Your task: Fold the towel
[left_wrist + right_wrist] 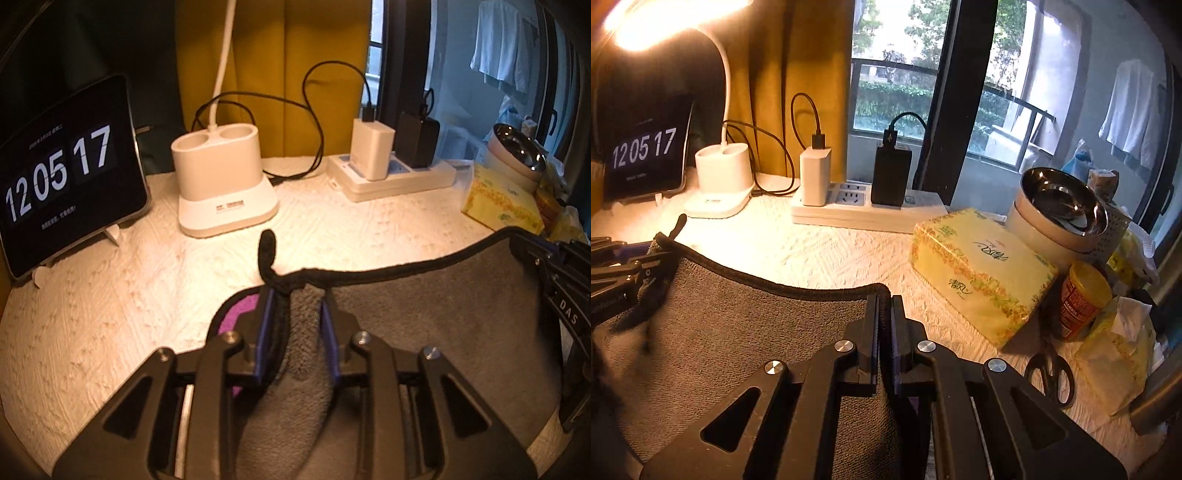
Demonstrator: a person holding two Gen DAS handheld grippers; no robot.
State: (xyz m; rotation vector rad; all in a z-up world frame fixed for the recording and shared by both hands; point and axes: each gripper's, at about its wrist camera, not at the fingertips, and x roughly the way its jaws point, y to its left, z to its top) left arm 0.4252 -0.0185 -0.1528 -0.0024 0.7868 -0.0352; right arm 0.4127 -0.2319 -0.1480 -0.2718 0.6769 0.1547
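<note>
A grey towel (pixel 443 325) with a black hem lies spread over the white table cover; it also shows in the right wrist view (pixel 738 332). My left gripper (pixel 297 295) is shut on the towel's left corner, bunched grey cloth between its blue pads, a black hanging loop (pixel 267 251) sticking up past the tips. My right gripper (pixel 884 299) is shut on the towel's right corner at the hem. Each gripper appears at the edge of the other's view: the right one in the left wrist view (pixel 554 266), the left one in the right wrist view (pixel 620 269).
At the back stand a clock tablet (pixel 66 177), a white lamp base (pixel 225 177) and a power strip (pixel 395 173) with chargers. On the right are a yellow tissue box (pixel 979 280), a steel bowl (pixel 1060 210), a yellow-lidded jar (pixel 1082 299) and scissors (pixel 1049 373).
</note>
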